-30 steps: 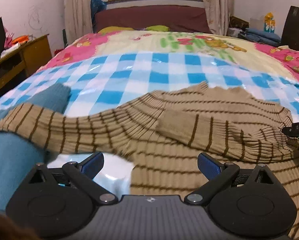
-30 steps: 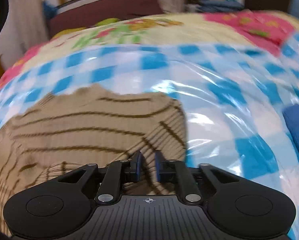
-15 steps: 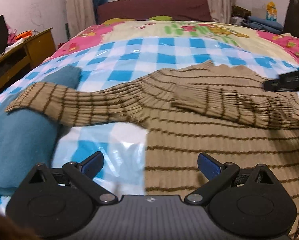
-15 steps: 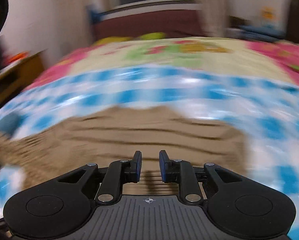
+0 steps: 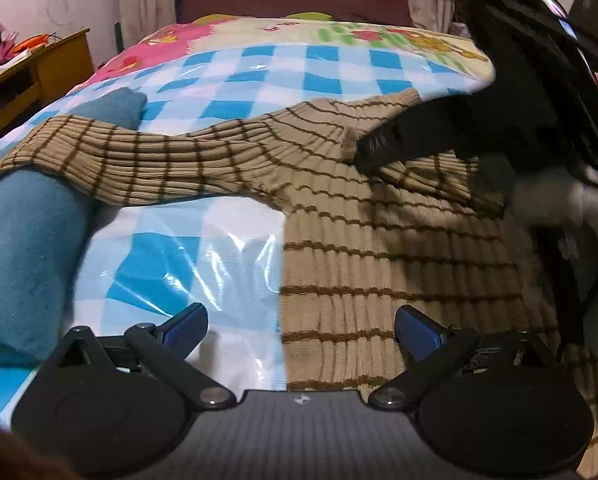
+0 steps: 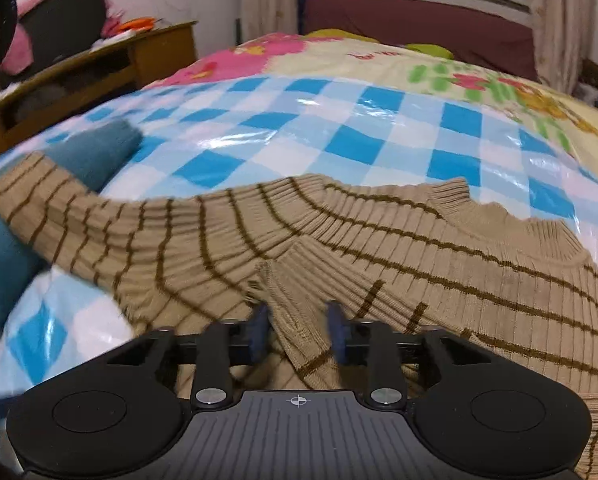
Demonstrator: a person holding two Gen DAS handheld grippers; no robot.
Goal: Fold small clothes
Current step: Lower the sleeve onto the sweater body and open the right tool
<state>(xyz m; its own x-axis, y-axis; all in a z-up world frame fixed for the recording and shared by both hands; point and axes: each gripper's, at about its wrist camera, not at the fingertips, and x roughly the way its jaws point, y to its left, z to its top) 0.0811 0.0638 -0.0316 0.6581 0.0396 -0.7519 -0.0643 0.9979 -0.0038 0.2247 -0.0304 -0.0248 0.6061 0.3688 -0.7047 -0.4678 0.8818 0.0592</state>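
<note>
Striped sweater (image 6: 379, 248): right gripper (image 6: 297, 330) closing around folded sleeve cuff (image 6: 299, 320), not clamped; left gripper (image 5: 301, 330) released; other sleeve next.

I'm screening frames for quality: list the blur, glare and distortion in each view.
Left wrist view: fisheye bends the bed; glare streaks on the plastic checked sheet; the right hand-held gripper and its cables are smeared by motion. Right wrist view: the same curved bulge, glare on the sheet, its own fingertips blurred, the striped sweater fairly sharp.
</note>
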